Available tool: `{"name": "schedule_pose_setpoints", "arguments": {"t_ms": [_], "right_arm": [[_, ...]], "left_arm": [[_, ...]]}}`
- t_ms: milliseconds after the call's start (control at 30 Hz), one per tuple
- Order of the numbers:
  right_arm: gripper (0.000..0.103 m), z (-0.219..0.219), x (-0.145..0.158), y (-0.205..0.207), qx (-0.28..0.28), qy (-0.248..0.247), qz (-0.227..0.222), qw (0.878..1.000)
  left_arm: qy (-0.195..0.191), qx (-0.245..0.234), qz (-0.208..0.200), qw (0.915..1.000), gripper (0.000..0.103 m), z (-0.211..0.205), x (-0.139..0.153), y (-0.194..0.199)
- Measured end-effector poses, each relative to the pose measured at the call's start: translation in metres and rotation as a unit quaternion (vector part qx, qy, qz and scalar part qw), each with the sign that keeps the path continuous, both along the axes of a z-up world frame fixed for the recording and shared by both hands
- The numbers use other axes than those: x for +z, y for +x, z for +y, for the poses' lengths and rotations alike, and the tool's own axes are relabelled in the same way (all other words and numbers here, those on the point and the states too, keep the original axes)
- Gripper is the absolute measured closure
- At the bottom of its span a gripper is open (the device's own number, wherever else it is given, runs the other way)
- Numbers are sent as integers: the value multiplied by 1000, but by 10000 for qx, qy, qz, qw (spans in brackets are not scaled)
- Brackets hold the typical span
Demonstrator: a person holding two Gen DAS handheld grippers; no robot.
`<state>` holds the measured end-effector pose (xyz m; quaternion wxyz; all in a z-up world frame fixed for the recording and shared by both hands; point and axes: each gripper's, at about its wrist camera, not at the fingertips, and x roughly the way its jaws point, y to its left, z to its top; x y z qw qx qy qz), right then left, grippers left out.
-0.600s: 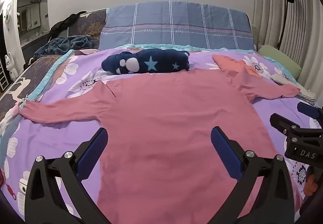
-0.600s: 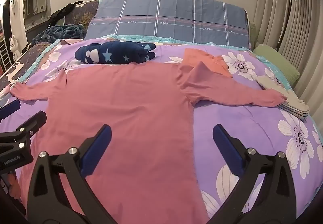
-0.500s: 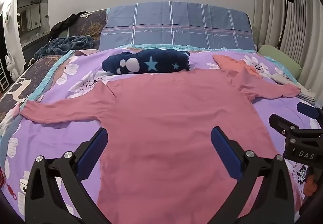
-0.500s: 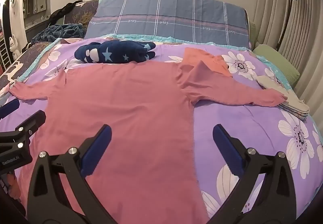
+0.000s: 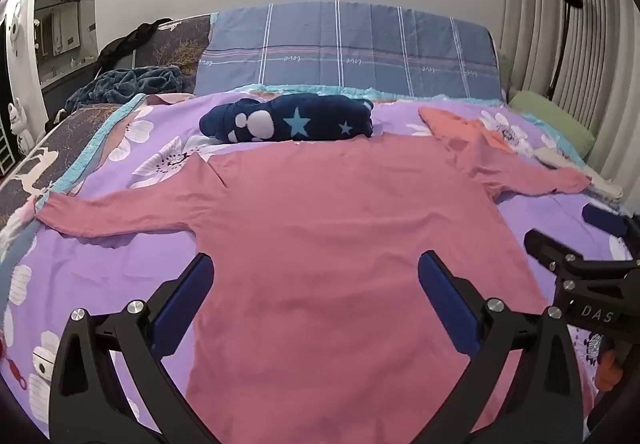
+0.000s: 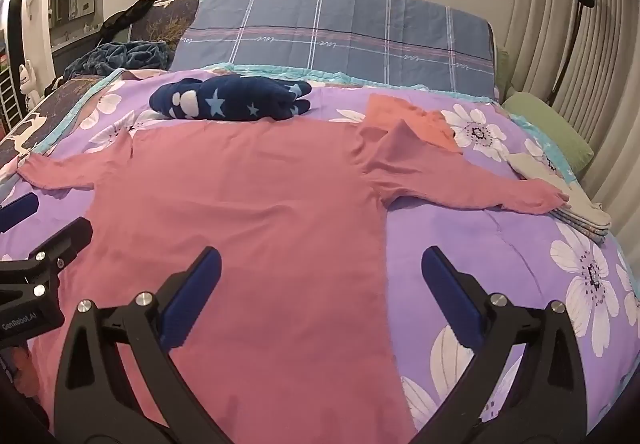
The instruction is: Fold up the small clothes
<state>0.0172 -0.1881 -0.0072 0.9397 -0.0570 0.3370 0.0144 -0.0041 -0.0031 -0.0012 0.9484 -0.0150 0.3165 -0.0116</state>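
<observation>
Pink shirt (image 5: 340, 244): spread flat on your bed (image 5: 100, 264), sleeves out toward both side edges, collar toward the head end.
Left gripper (image 5: 316, 284): your jaws stand wide apart above the shirt's body, gripping nothing.
Right gripper (image 6: 320, 276): jaws wide apart over the shirt's right side edge, empty.
Navy star bundle (image 5: 288, 122): touching the collar.

Pink long-sleeved top (image 5: 344, 228) covers the middle of the bed (image 5: 132, 264) — sleeves reach toward both side edges. Bare quilt free along its flanks near the foot edge. Toward the head edge: navy star bundle (image 5: 292, 123) touching the collar, orange garment (image 6: 412, 120) and folded pile (image 6: 576, 204) crowd the right sleeve.
</observation>
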Motion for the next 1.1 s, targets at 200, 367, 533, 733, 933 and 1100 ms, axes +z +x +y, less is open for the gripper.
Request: {"name": "schedule_pose_setpoints", "arguments": {"t_ms": [200,367,533,733,933,1100], "right_arm": [[2,4,-2,-1,-17,-18,49,10000],[2,7,-4,0,19,-21,72,10000],[2,9,-5,0,34,-41,94,9999],[2,9,-6,0,37,-52,94,9999],[2,9,-6,0,34,-50,95,9999],[2,9,-7,1,37,-52,106,9999]], "left_arm": [[10,-26,-3,10000,1,3,-5,-1],[-64,-17,-47,10000,1,6,-7,-3],[30,-22,-58,10000,1,4,-9,-4],[4,-54,8,10000,1,6,-13,-2],[3,-82,24,10000,1,6,-14,-2],[10,-79,21,10000,1,6,-15,-2]]}}
